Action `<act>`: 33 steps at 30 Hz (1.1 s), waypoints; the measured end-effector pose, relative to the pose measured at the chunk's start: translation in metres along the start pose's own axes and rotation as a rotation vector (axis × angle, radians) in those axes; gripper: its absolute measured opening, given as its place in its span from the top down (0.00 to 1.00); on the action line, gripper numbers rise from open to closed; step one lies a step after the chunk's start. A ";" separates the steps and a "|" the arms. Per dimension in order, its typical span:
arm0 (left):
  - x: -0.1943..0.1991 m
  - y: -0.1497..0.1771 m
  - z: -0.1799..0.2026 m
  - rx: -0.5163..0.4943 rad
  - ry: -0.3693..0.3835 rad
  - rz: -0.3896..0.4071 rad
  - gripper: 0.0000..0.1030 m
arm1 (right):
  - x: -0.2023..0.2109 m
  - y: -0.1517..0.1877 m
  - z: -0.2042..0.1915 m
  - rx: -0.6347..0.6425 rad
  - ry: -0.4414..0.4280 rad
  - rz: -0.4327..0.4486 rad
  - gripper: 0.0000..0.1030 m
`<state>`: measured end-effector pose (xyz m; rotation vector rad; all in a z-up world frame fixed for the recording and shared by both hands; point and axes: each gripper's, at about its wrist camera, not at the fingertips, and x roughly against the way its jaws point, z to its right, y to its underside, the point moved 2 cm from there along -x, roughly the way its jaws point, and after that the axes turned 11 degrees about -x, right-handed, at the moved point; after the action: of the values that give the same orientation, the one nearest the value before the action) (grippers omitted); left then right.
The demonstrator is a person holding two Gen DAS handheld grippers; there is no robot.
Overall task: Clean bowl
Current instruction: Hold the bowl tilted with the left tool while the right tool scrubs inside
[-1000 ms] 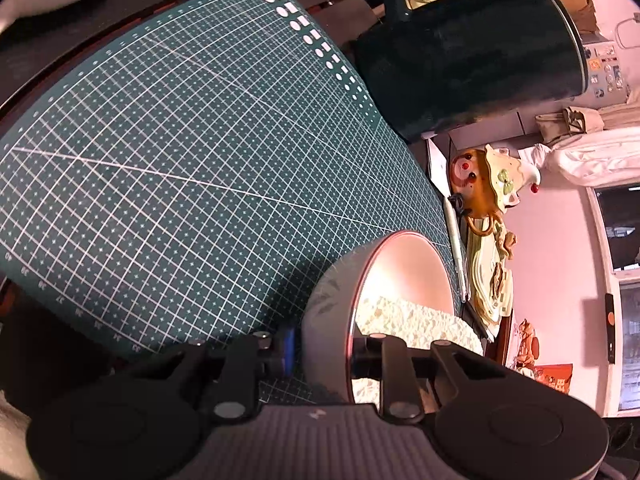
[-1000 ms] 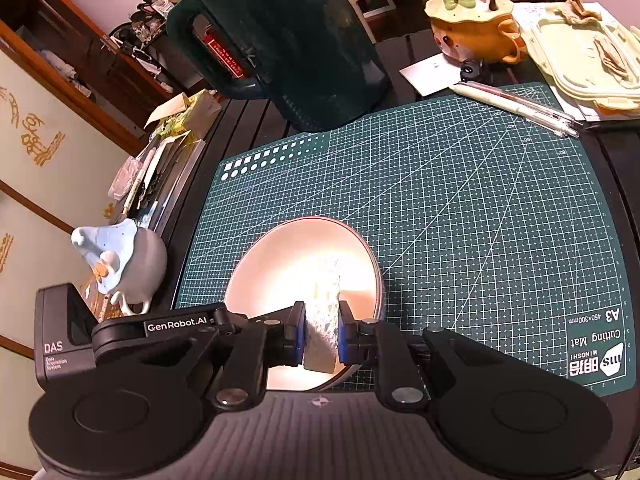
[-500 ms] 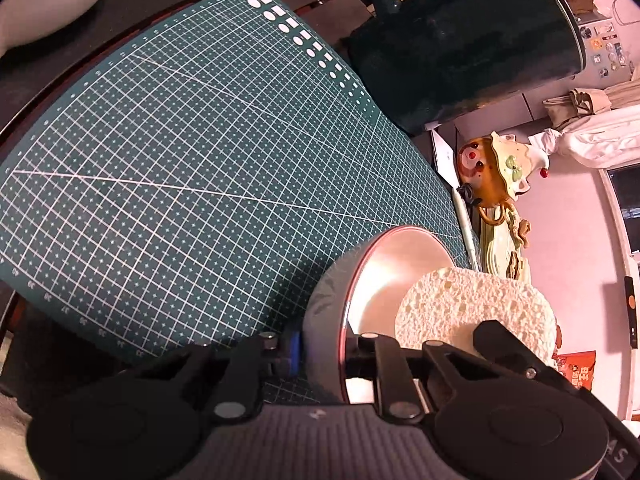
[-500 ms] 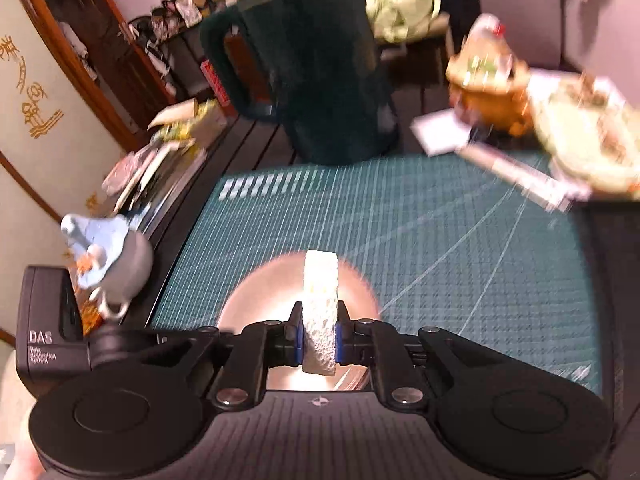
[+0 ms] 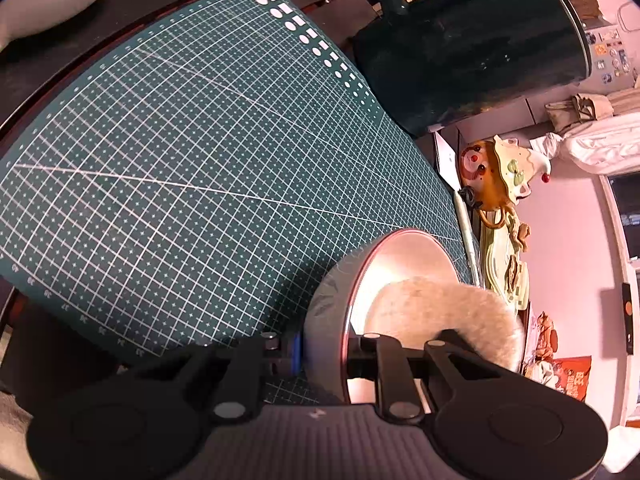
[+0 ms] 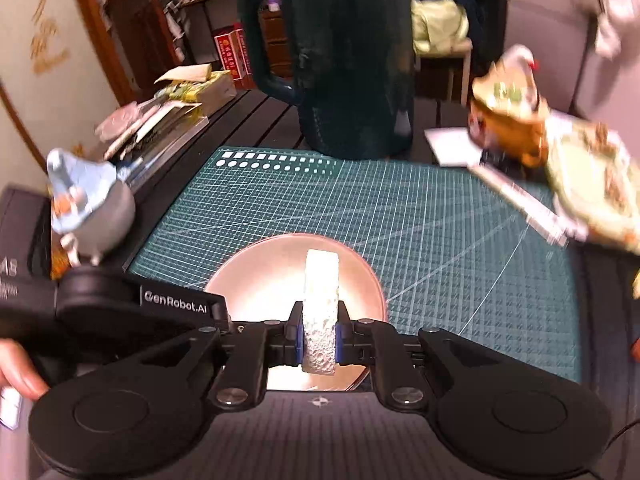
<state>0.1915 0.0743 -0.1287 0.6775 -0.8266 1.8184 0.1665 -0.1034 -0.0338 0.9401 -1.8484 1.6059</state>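
The round bowl with a shiny pinkish inside and a grey outside sits on the near edge of the green cutting mat with white grid lines, close to its left corner. Its near rim is hidden behind the black grippers, and the right wrist view is blurry at the sides. In the left wrist view the bowl looks tipped on edge, its open side facing right. The left gripper is pinched shut on the bowl's rim, one finger inside and one outside. The right gripper squeezes a bumpy, pale round sponge. The sponge stands on edge, pointing away into the bowl. A tall, dark green jug with a handle stands past the mat's far edge on the dark slatted counter.
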 end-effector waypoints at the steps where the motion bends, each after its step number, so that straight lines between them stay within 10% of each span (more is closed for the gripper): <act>1: 0.000 0.000 0.000 -0.001 -0.001 0.000 0.83 | 0.004 -0.001 0.000 0.015 0.015 0.015 0.88; 9: -0.001 0.000 0.000 0.005 -0.007 0.001 0.83 | 0.036 -0.024 0.033 -0.133 -0.067 0.054 0.88; 13: 0.000 0.003 0.002 0.008 -0.008 0.003 0.83 | 0.019 -0.021 0.037 -0.244 -0.220 -0.094 0.88; 19: 0.001 0.002 -0.003 -0.007 0.001 -0.003 0.82 | -0.015 -0.004 0.017 -0.131 -0.118 -0.152 0.88; 25: 0.001 0.001 -0.003 0.003 0.005 -0.005 0.82 | 0.005 -0.003 -0.002 0.087 0.074 -0.005 0.88; 33: 0.001 -0.001 -0.001 0.006 0.001 -0.001 0.82 | 0.041 -0.028 0.025 -0.035 0.010 0.073 0.88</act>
<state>0.1921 0.0758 -0.1287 0.6811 -0.8206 1.8206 0.1635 -0.1366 0.0110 0.8569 -1.9181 1.6123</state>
